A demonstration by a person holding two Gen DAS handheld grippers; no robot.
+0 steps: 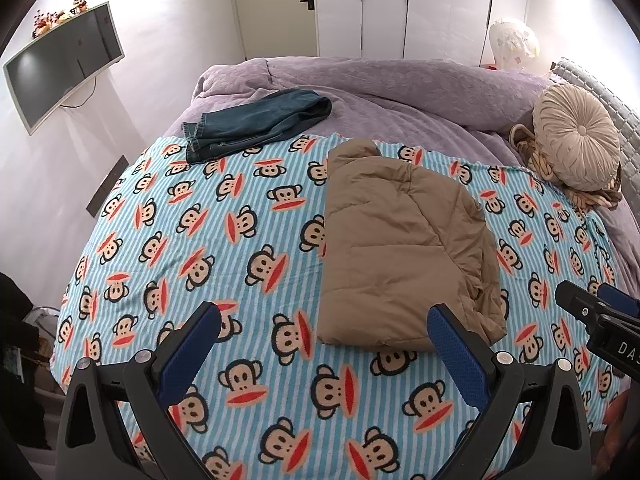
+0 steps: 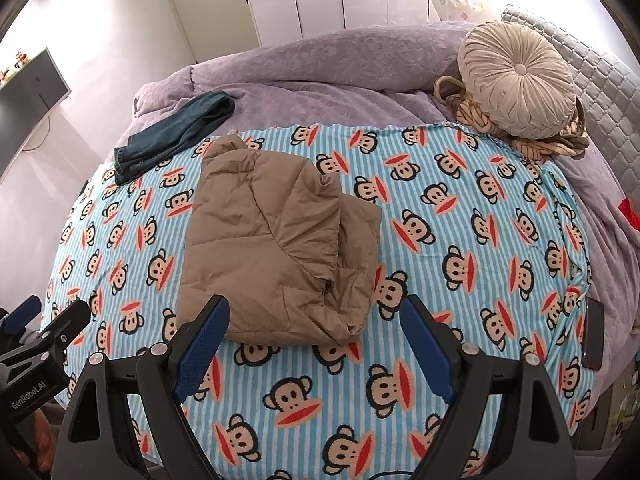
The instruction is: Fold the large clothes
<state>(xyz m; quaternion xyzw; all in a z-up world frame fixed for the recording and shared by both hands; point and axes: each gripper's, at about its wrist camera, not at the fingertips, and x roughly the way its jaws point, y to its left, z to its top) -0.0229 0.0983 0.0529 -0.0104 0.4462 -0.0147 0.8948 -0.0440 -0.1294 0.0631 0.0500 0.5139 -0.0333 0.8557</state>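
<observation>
Tan puffer jacket lies folded; jeans at 10 o'clock remain loosely bundled; left gripper and right gripper gape empty.

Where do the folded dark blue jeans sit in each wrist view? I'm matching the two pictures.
Left wrist: folded dark blue jeans, upper left of centre.
Right wrist: same jeans, upper left, nearer the edge.
Shared landmark: folded tan padded jacket, just right of them.

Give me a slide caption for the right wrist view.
Open tongs hover over a folded tan jacket on a monkey-print blanket.
</observation>
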